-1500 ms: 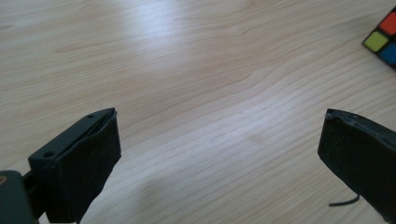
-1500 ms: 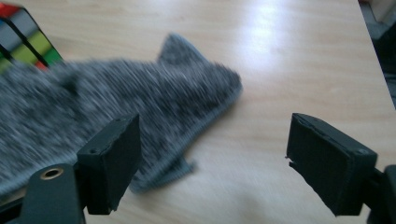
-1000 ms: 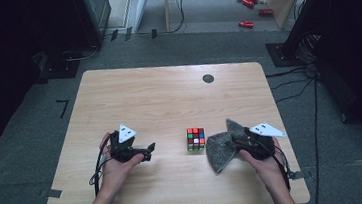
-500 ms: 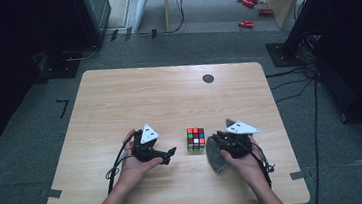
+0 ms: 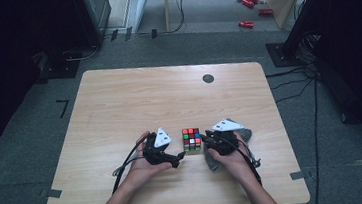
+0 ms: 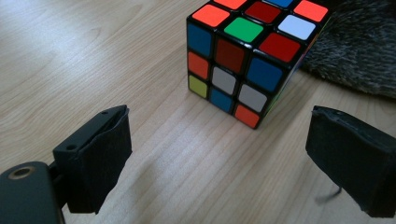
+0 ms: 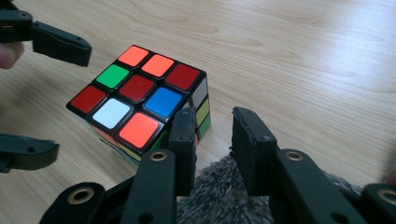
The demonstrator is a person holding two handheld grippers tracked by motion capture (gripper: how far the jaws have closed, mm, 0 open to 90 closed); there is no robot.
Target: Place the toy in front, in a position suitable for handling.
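Multicoloured cube [image 5: 191, 139] sits on the desk [image 5: 119, 108]. Left gripper [image 6: 219, 154], just left of the cube, jaws spread, closing, nothing between. Right gripper [image 7: 212, 140], just right, jaws narrow, gap empty, over grey cloth [image 7: 219, 191]. Risk: an off-centre squeeze could skid the cube away.

Three cameras around my two grippers.
The high view looks forward and down over my whole table [image 5: 120, 113], from far off. My left gripper view and right gripper view sit low and close, facing each other across the puzzle cube [image 6: 247, 56], which all three share.
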